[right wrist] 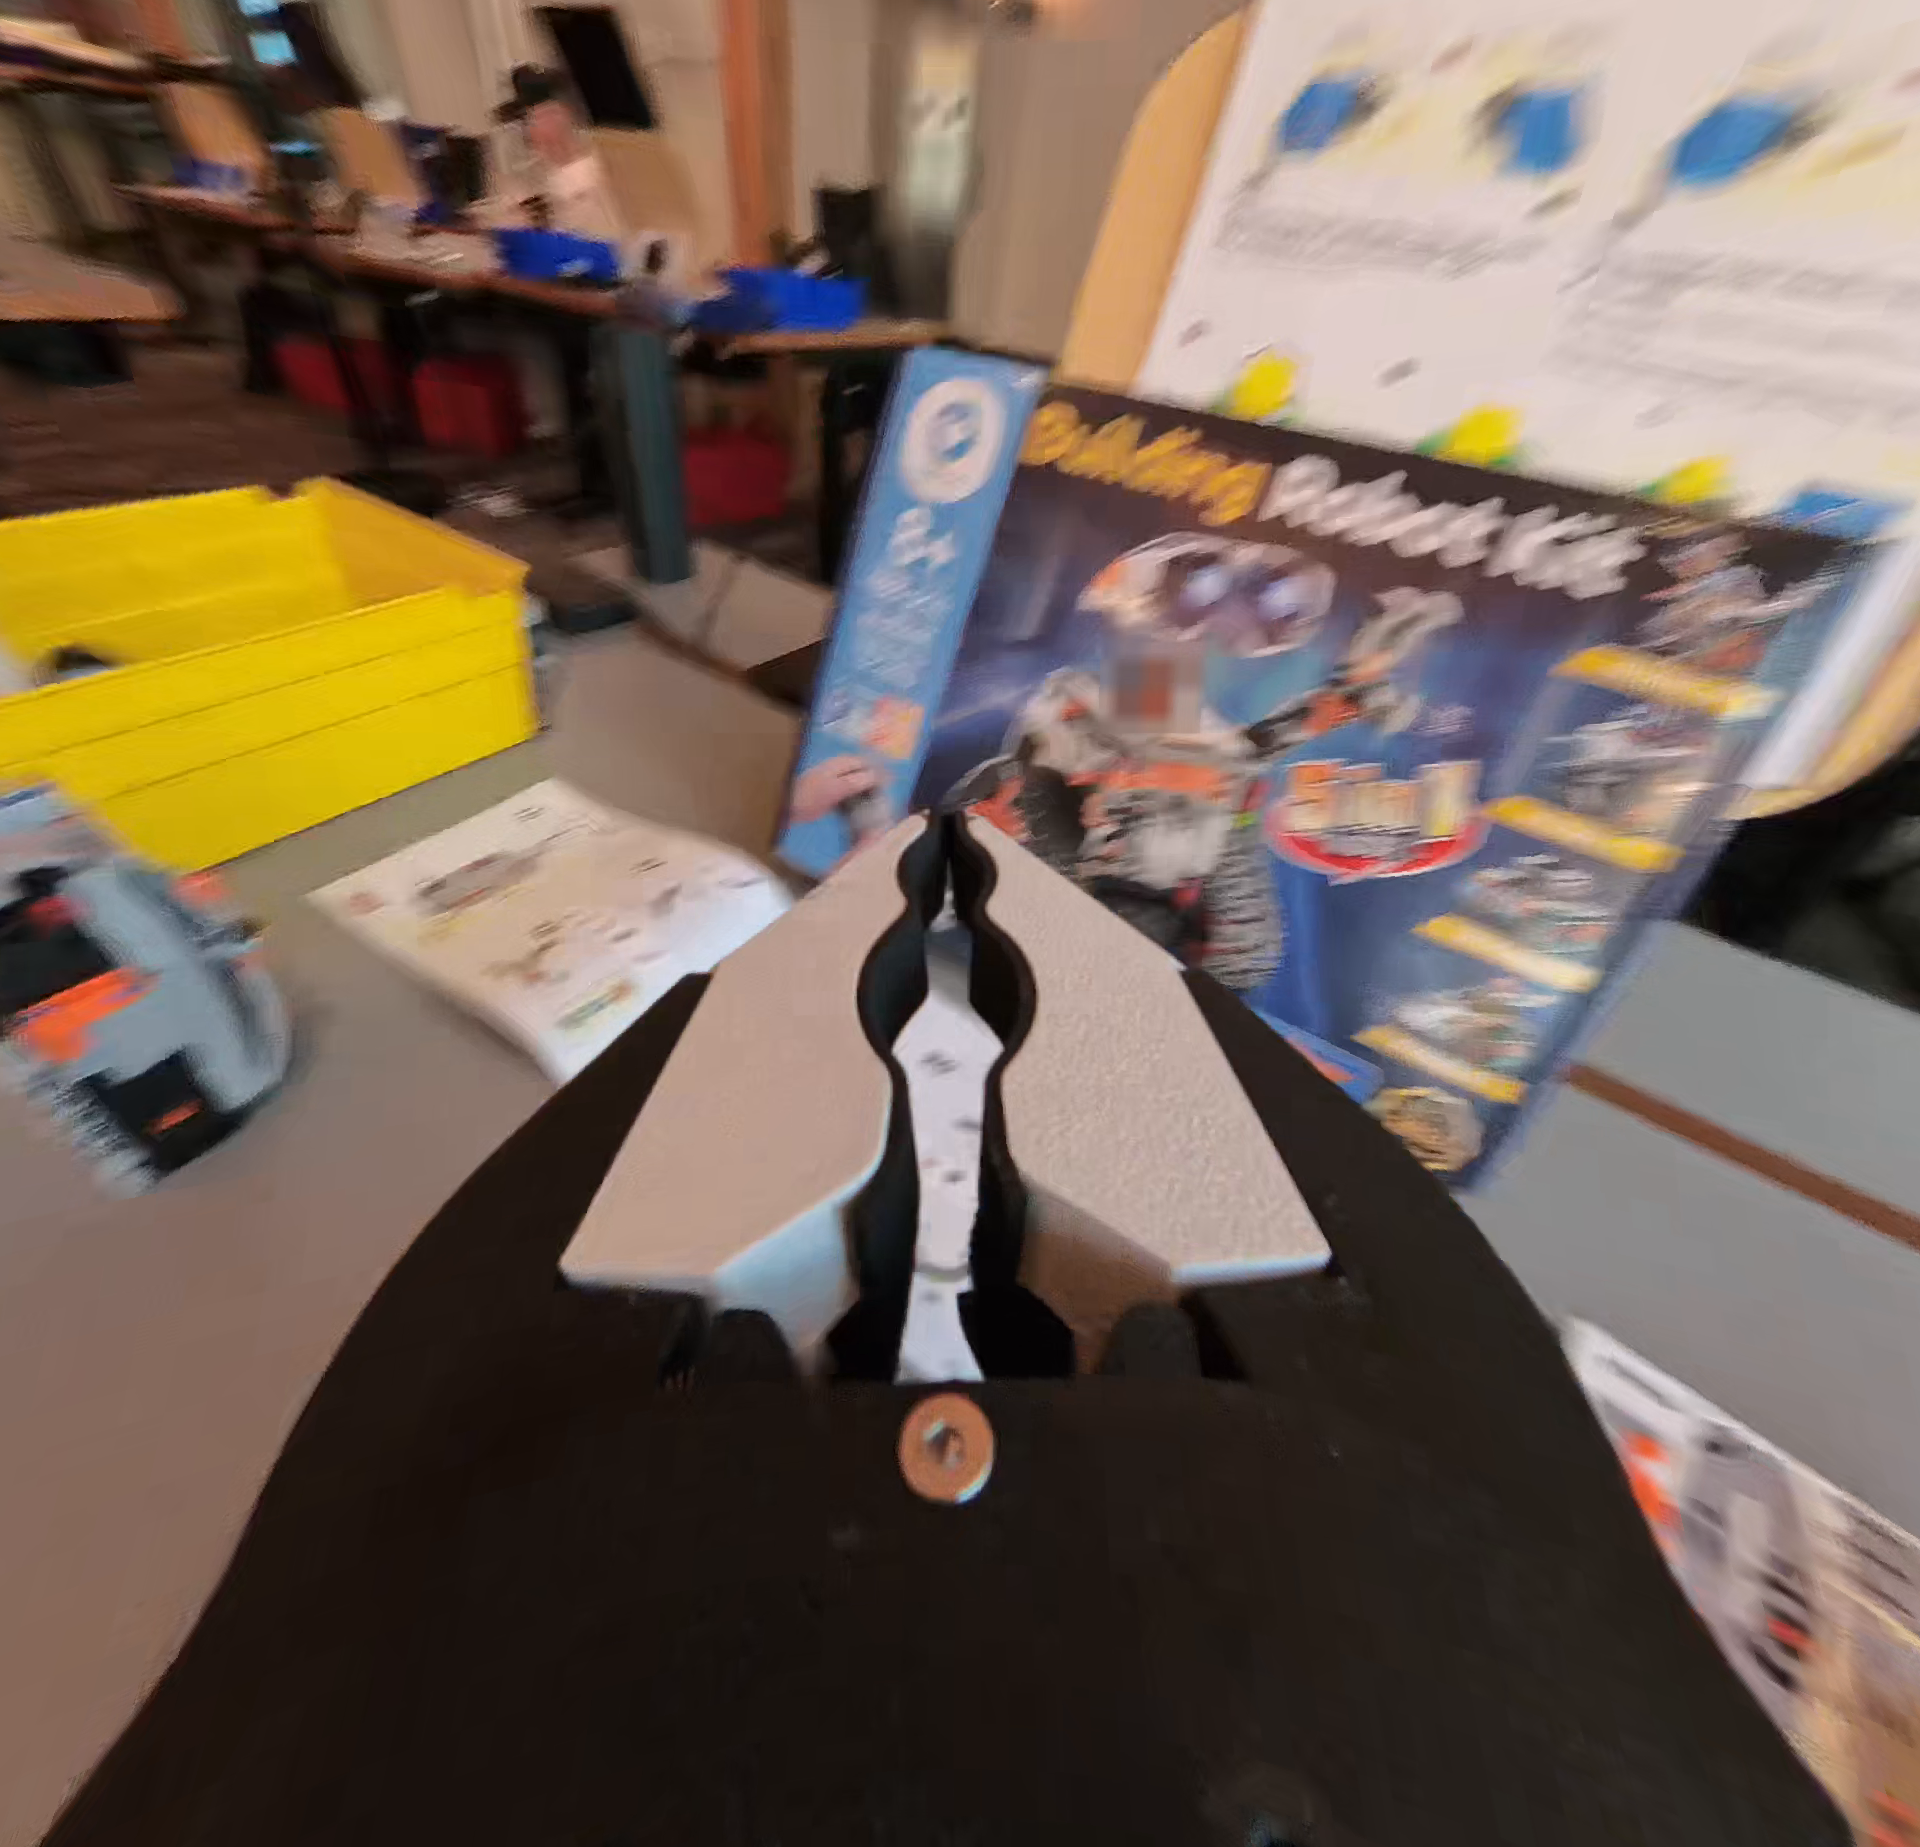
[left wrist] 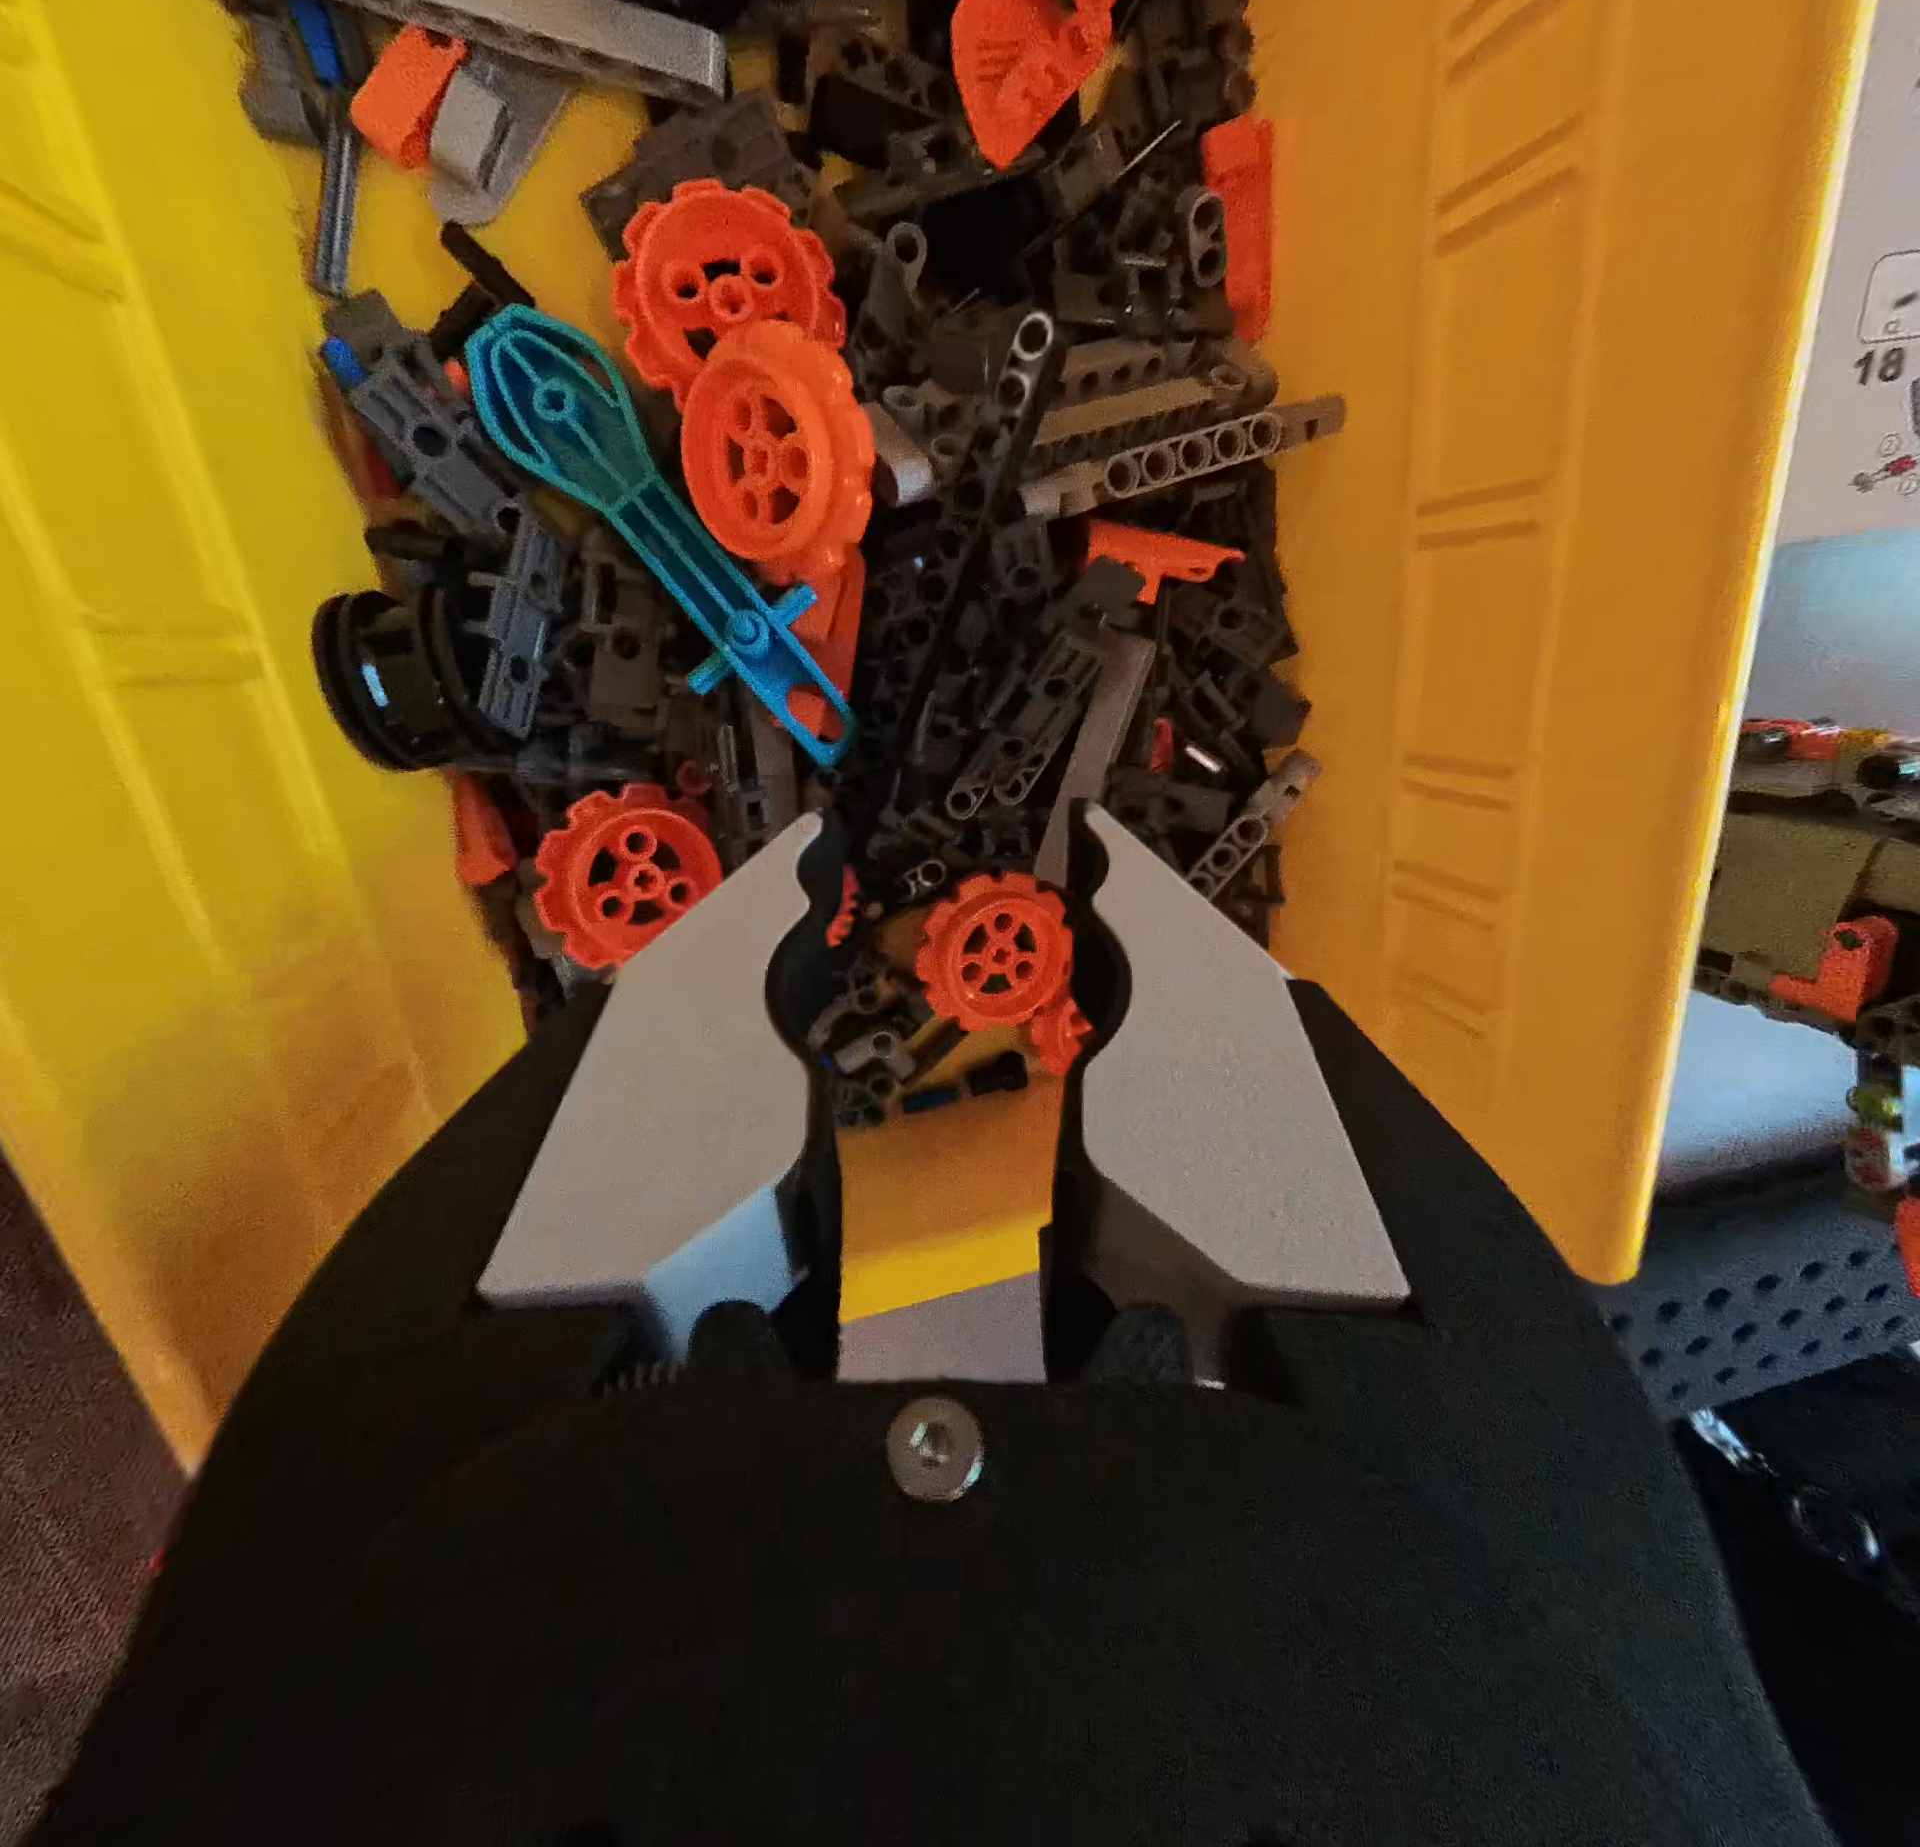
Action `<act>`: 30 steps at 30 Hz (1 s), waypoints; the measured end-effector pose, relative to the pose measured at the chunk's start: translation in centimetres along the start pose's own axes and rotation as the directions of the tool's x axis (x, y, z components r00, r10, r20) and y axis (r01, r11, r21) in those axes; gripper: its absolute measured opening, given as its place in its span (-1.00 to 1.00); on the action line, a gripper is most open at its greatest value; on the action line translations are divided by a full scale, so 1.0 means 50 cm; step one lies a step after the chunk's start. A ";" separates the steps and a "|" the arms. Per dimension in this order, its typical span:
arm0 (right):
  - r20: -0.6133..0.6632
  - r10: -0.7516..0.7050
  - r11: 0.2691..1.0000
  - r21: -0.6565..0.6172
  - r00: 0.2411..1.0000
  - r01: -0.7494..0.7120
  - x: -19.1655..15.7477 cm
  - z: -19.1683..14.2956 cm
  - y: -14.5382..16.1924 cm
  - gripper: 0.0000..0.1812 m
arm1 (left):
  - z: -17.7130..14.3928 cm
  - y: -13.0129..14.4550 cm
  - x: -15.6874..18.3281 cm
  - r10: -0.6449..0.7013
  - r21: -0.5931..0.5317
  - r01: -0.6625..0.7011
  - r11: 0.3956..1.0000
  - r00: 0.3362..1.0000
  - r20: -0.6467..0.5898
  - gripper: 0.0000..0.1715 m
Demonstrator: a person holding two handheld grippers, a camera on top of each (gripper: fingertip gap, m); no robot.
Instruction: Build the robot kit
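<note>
My left gripper (left wrist: pixel 951 831) is open and empty, pointing down into a yellow bin (left wrist: pixel 1455 550) filled with loose building-kit parts. A small orange gear (left wrist: pixel 994 950) lies between its fingers, below the tips. Two larger orange gears (left wrist: pixel 774 447) and a teal flat paddle-shaped part (left wrist: pixel 644 509) lie further in, among grey and black beams (left wrist: pixel 1184 447). Another orange gear (left wrist: pixel 623 878) lies just left of the left finger. My right gripper (right wrist: pixel 951 831) is shut and empty, above a grey table (right wrist: pixel 416 1070), pointing at a blue kit box (right wrist: pixel 1299 779).
An open instruction booklet (right wrist: pixel 551 914) lies on the table ahead of the right gripper. A part-built grey and orange model (right wrist: pixel 125 987) stands at the left. The yellow bin also shows in the right wrist view (right wrist: pixel 260 654), far left. Another booklet (right wrist: pixel 1766 1548) lies at the lower right. My right fingertips sit around 50 cm from my left ones.
</note>
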State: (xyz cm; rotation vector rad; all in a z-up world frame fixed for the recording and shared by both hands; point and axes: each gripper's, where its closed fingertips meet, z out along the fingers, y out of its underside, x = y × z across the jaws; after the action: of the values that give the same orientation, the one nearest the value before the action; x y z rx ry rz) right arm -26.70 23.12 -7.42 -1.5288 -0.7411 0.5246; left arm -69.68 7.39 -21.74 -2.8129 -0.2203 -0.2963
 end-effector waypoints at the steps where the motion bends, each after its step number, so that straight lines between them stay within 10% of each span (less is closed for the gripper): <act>1: -0.111 -0.037 0.999 0.006 0.993 0.038 0.038 -0.011 -0.009 -1.00 | -0.003 0.006 -0.003 -0.010 0.004 0.011 1.000 1.000 -0.007 -0.51; 4: -0.306 -0.100 0.984 -0.174 0.947 0.047 0.131 -0.052 0.030 -1.00 | -0.016 0.021 -0.013 -0.035 0.023 0.036 0.999 0.999 -0.024 -0.51; 7: 0.086 0.155 0.893 -0.438 0.984 -0.103 -0.003 -0.031 0.137 -1.00 | -0.027 0.038 -0.026 -0.038 0.022 0.038 0.999 0.999 -0.018 -0.50; 9: 0.239 0.106 0.968 -0.246 0.965 -0.045 -0.079 0.005 0.081 -1.00 | -0.031 0.044 -0.033 -0.036 0.017 0.037 0.999 0.999 -0.012 -0.49; 13: -0.120 -0.060 0.998 0.027 0.991 0.064 0.008 -0.001 -0.022 -1.00 | -0.027 0.044 -0.023 -0.030 0.029 0.031 0.999 0.999 -0.042 -0.40; 16: -0.273 -0.060 0.996 -0.075 0.960 0.040 0.090 -0.035 0.016 -1.00 | -0.015 0.045 -0.012 0.012 0.036 -0.011 0.999 0.999 -0.036 -0.26; 19: -0.162 0.007 0.971 -0.236 0.987 -0.046 0.083 -0.032 0.081 -1.00 | 0.003 0.051 -0.014 0.060 0.004 -0.060 0.998 0.998 0.012 0.02; 30: -0.173 0.014 0.985 -0.168 0.985 -0.043 0.084 -0.033 0.059 -1.00 | 0.026 0.048 0.012 0.167 -0.019 -0.166 0.986 0.983 0.081 0.08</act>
State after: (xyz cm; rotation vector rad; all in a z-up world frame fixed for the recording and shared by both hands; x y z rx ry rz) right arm -22.22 24.99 -9.74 -1.7230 -0.6444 0.3521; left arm -68.43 5.60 -23.47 -2.8354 -0.0002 -0.1435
